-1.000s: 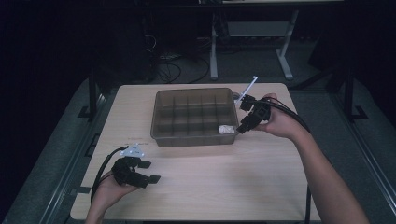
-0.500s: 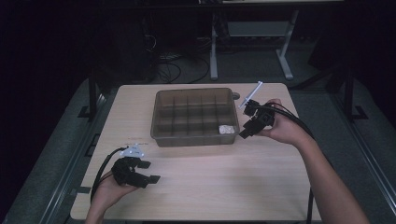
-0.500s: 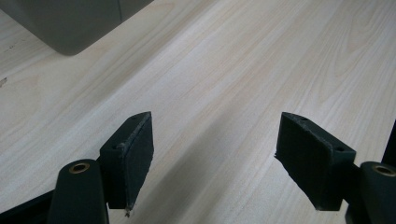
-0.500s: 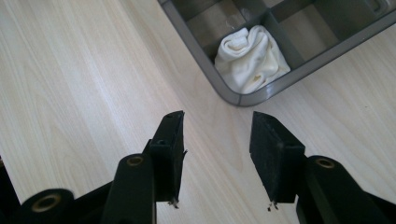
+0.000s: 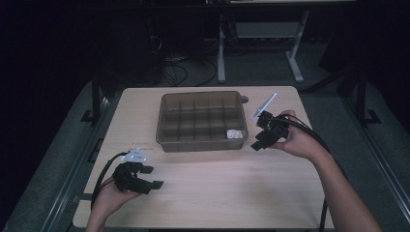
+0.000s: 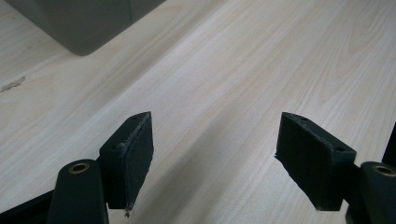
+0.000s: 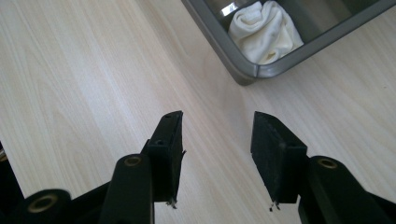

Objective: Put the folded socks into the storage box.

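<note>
A grey tray split into several compartments stands at the middle of the wooden table. A crumpled white cloth lies in its near right compartment. My right gripper hovers just right of that corner, pointing at the table. In the right gripper view its jaws have just been opening and stand apart over bare wood, below the tray's corner and the cloth. My left gripper rests near the front left edge, open with nothing between its jaws, and the tray's wall lies ahead.
A small dark round spot sits on the table behind the tray. Beyond the far edge stand a white desk frame and loose cables on the dark floor. Metal rails run along both sides of the table.
My right gripper has drawn back from the tray's right corner, a little rightward and lower. The left gripper has stayed put.
</note>
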